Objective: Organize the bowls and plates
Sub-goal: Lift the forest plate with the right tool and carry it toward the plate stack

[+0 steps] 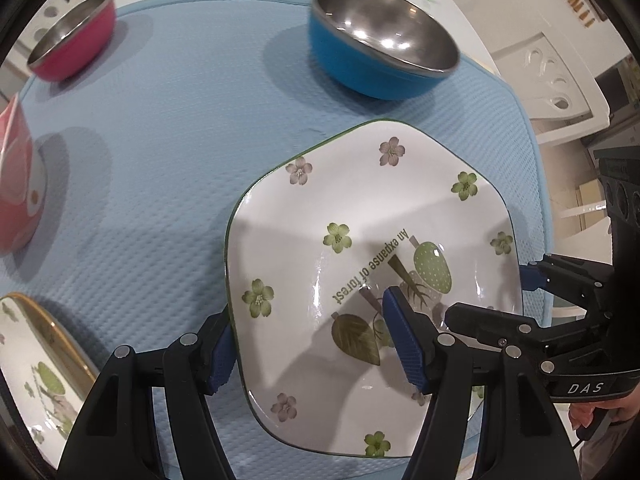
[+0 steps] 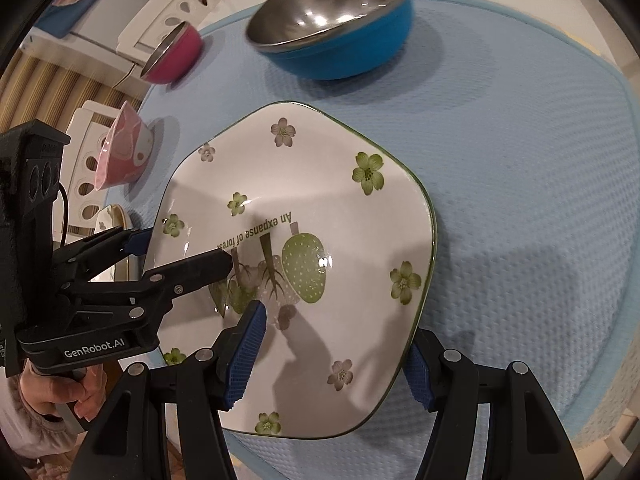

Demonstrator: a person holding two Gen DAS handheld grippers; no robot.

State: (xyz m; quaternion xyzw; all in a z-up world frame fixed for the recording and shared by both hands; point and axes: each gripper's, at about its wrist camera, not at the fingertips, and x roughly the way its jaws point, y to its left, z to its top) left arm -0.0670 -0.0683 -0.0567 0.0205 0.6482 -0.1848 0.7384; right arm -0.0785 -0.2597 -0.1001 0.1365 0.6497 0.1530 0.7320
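A white squarish plate (image 1: 360, 208) (image 2: 320, 184) with green flowers and the words "An expanse of forest" sits over the blue mat (image 1: 160, 160). My left gripper (image 1: 312, 348) straddles its left rim, with one blue pad outside the edge and one over the inside. My right gripper (image 2: 332, 364) straddles the opposite rim the same way. Each gripper also shows in the other's view, the right gripper (image 1: 508, 296) at the plate's right edge and the left gripper (image 2: 180, 252) at its left edge. The plate stays sharp while the bowls blur, so both are shut on it.
A blue steel-lined bowl (image 1: 384, 40) (image 2: 332, 24) stands just beyond the plate. A magenta bowl (image 1: 72, 40) (image 2: 172, 54) is far left, a pink ceramic bowl (image 1: 16, 184) (image 2: 124, 152) at the left edge, and a gold-rimmed plate (image 1: 36, 360) near left. White chairs surround the table.
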